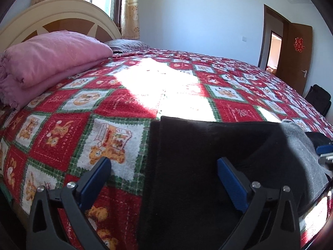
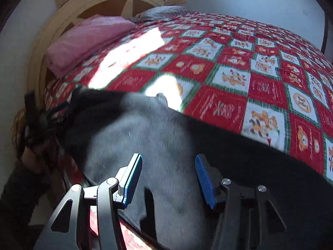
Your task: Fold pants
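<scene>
— Where do your fingers stand?

— My left gripper [image 1: 164,166] is spread as wide as it goes, gripping nothing; its 3 o'clock pad [image 1: 231,185] hangs over the pants [image 1: 197,166], the other over the bedspread [image 1: 62,114]. My right gripper [image 2: 168,177] is half open, also empty, above the cloth (blurred here).

— And the pants?

— Dark, lying at the bed's near edge; the pink blanket [image 1: 52,58] sits at 10 o'clock.

— Which step?

— Between folds, I'd judge. Next I need a fresh pinch on an edge.

Pants [image 1: 187,156] on bedspread [image 1: 62,135] at near edge; blanket [image 1: 52,58] by headboard [image 1: 62,12].
</scene>
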`<state>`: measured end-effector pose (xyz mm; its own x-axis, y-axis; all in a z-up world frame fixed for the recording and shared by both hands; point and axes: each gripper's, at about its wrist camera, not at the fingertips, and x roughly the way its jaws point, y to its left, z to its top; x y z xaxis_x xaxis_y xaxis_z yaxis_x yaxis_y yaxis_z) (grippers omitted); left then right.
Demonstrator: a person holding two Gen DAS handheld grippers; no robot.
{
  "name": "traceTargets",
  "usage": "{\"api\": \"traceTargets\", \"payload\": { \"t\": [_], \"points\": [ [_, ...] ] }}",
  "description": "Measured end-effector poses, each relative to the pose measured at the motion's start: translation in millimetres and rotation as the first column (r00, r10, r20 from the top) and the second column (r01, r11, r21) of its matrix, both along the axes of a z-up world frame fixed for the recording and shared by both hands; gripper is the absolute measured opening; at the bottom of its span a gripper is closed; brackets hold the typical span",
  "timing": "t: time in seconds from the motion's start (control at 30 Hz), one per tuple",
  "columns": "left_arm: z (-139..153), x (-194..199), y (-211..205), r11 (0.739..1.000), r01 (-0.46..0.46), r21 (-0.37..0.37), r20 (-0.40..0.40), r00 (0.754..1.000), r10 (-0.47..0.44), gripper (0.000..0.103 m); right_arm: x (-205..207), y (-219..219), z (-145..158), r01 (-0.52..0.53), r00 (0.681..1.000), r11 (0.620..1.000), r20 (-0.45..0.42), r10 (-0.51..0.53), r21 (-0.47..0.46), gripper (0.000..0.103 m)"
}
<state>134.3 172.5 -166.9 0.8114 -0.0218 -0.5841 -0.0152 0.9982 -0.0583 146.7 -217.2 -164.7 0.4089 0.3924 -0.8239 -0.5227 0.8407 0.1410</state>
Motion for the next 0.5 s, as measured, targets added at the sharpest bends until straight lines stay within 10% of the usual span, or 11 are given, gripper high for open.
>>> {"api": "traceTargets", "payload": {
  "t": [0.3, 0.5],
  "points": [
    [41, -18, -60, 0.989, 0.145, -0.002, 0.062, 0.988, -0.145, 0.103, -29, -81, 36, 0.073, 0.992, 0.994, 0.102, -0.081, 0.075, 0.055],
    [48, -43, -150, 0.915, 0.394, 0.093, 0.054, 0.915, -0.399, 0.103, -59, -234, 73, 0.367, 0.917, 0.923, 0.120, -0.380, 0.117, 0.055]
  ]
}}
